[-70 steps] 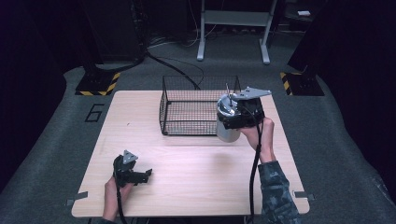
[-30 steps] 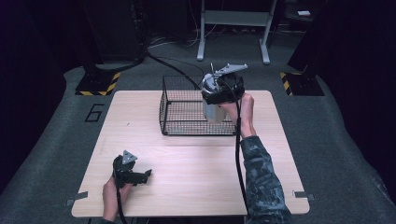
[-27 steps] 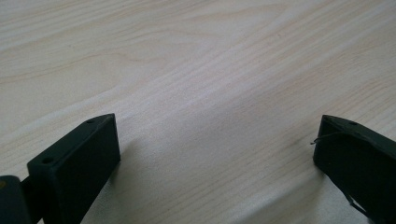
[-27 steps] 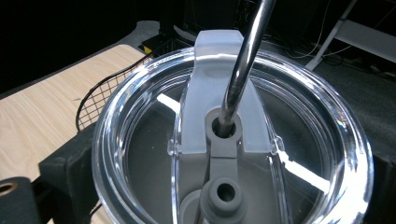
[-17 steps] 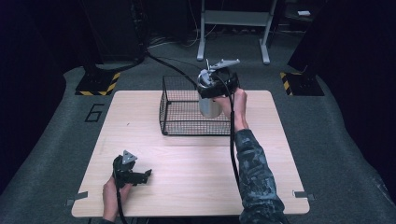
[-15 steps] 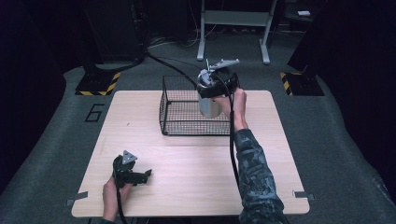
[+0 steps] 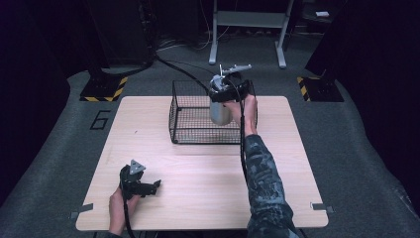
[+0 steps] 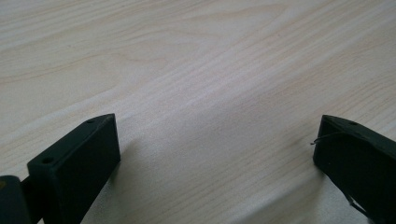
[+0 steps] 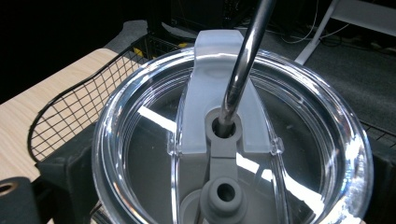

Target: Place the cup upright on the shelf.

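High view has the right gripper (image 7: 229, 92) clamped round a steel tumbler (image 7: 219, 108), holding it over the wire basket (image 7: 190, 124). Left gripper (image 7: 147, 187) just sits on the table (image 7: 208, 188), jaws spread wide.

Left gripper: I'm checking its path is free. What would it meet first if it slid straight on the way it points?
Likely nothing: the left gripper has bare table ahead.

Two black hand-held grippers, one camouflage sleeve

Left gripper (image 7: 148, 187) carries a grey three-cornered plate; right gripper (image 7: 233, 89) trails a black cable along the sleeve (image 7: 265, 183); jaws are blocky, with small screw holes.
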The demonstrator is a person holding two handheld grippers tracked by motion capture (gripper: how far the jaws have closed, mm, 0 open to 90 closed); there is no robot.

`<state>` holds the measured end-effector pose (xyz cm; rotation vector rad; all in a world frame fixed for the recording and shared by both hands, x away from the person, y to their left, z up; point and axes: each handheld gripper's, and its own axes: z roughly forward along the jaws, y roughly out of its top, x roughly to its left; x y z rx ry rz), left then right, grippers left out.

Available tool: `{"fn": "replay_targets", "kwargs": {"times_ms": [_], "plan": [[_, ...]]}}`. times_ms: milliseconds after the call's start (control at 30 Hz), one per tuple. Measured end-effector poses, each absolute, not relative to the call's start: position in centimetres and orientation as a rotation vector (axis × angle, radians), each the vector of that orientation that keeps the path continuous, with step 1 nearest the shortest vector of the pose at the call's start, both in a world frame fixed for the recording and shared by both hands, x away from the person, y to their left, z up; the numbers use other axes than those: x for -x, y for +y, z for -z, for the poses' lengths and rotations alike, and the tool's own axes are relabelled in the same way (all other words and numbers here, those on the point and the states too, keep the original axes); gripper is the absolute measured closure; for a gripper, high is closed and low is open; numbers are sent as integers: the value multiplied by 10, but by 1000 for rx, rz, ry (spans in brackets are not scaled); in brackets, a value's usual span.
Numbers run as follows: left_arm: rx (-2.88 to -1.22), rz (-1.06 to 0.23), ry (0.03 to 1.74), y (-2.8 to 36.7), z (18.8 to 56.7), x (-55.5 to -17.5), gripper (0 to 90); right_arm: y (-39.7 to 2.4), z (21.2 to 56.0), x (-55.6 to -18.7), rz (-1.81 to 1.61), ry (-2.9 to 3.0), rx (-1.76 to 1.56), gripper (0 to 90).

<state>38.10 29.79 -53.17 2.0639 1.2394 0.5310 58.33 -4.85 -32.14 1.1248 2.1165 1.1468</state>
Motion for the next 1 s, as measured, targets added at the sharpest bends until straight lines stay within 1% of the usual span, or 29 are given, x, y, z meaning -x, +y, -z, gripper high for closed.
{"fn": "replay_targets", "kwargs": {"times_ms": [1000], "plan": [[-2064,-531,1239,298,532,-381,4,-36,363,-601,-1120,2124,-1230,35]]}}
